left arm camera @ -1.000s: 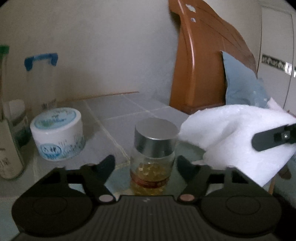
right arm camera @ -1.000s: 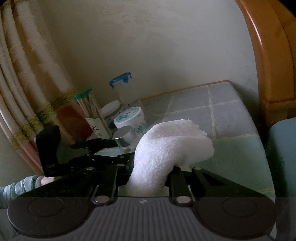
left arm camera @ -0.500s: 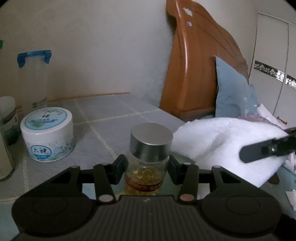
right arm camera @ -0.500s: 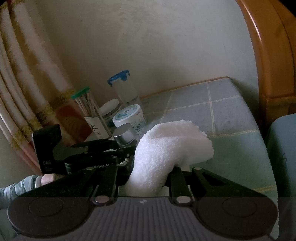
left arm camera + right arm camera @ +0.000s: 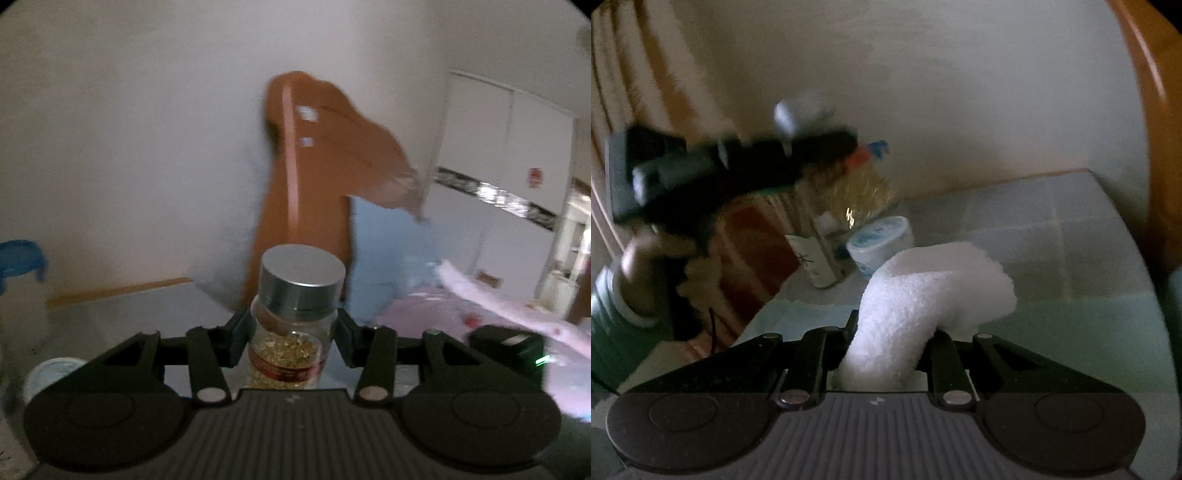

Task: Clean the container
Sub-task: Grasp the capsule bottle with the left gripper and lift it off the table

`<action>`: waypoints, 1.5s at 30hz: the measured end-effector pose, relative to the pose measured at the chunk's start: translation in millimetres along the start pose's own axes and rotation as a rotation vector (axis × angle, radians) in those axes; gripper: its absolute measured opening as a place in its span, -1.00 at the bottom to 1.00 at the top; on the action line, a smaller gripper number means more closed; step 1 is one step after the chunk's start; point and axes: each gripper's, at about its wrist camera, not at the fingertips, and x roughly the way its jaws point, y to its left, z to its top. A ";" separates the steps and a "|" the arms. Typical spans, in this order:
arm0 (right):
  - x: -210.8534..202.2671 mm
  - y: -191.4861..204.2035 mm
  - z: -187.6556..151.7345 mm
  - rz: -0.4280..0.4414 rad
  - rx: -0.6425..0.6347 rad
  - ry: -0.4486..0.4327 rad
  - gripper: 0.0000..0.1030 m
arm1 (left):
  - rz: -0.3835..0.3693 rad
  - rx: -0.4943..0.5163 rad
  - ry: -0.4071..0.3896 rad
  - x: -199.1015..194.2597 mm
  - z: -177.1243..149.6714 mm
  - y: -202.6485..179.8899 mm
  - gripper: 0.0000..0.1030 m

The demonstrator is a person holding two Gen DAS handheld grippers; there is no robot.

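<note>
The left gripper (image 5: 293, 338) clamps the clear jar (image 5: 286, 354) with its silver lid (image 5: 302, 275), apparently lifted off the tiled worktop (image 5: 1034, 229) though blur obscures this, while the right gripper (image 5: 890, 345) pinches a white towel (image 5: 923, 291) above that worktop.

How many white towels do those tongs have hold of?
1: the fluffy white towel is pinched in the right tongs. The left tongs grip a silver-capped clear jar instead.

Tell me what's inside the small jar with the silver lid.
The jar in the left claw holds small golden-yellow pieces, filling its lower part. Its red label band hides some; the lid covers the top.
</note>
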 end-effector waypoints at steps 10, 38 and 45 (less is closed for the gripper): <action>4.6 16.2 2.8 0.042 -0.057 -0.026 -0.62 | -0.080 -0.109 0.105 13.4 -12.0 0.2 -0.07; -24.9 16.2 -2.6 -0.018 -0.085 -0.027 -0.61 | 0.051 -0.132 0.097 -1.3 -16.5 29.4 -0.12; -14.7 17.0 -1.8 -0.041 -0.080 -0.023 -0.60 | 0.008 -0.144 0.054 -7.2 -6.6 26.4 -0.13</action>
